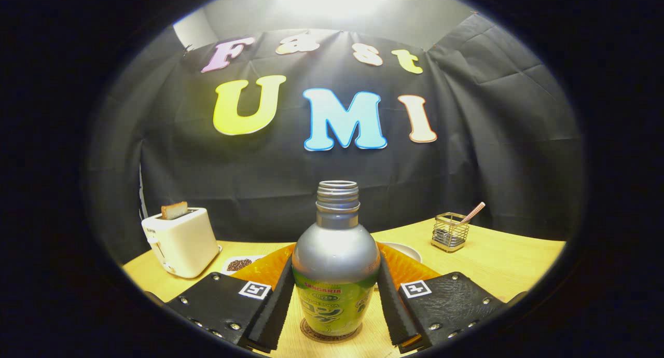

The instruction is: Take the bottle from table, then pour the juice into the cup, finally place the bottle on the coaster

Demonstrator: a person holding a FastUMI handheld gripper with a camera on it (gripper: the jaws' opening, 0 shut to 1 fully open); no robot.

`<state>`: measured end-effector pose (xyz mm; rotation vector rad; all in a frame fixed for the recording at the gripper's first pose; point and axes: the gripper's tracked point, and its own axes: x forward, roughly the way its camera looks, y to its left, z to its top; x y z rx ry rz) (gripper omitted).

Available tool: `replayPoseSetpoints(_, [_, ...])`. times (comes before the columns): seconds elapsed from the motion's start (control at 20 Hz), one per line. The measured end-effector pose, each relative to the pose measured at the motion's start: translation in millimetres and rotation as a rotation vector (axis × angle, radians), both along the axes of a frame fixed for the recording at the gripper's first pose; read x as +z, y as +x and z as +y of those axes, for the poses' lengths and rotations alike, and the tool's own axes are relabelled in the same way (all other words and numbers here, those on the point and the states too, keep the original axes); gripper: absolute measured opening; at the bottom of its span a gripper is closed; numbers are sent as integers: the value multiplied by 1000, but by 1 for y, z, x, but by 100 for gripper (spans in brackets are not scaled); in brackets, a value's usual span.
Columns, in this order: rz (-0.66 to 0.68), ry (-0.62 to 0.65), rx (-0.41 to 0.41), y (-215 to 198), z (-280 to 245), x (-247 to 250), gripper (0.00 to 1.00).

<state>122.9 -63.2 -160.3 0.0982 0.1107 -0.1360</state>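
Gripper [334, 301]: level with the table, pointing straight ahead toward the booth's back wall; the two black fingers [277, 301] flank the bottle and their pads lie against its sides, closed on it.
Bottle [335, 275]: upright between the fingers, long axis vertical, open threaded neck pointing up (no cap on it).
Bottle's base: resting on a round dark coaster [311, 333] on the wooden table [498, 259].
Behind the bottle: an orange mat [264, 270] and the rim of a white cup [407, 251].
Far left: a white toaster [181, 241] with a slice in it.
Far right: a wire holder [450, 232].
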Motion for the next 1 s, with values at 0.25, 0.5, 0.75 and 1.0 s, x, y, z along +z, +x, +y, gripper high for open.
replayPoseSetpoints(0.25, [63, -104, 17, 14, 12, -29, 77])
replayPoseSetpoints(0.5, [88, -123, 43, 17, 20, -45, 77])
replayPoseSetpoints(0.75, [64, -89, 28, 22, 13, -53, 77])
replayPoseSetpoints(1.0, [31, -59, 44, 18, 17, -38, 87])
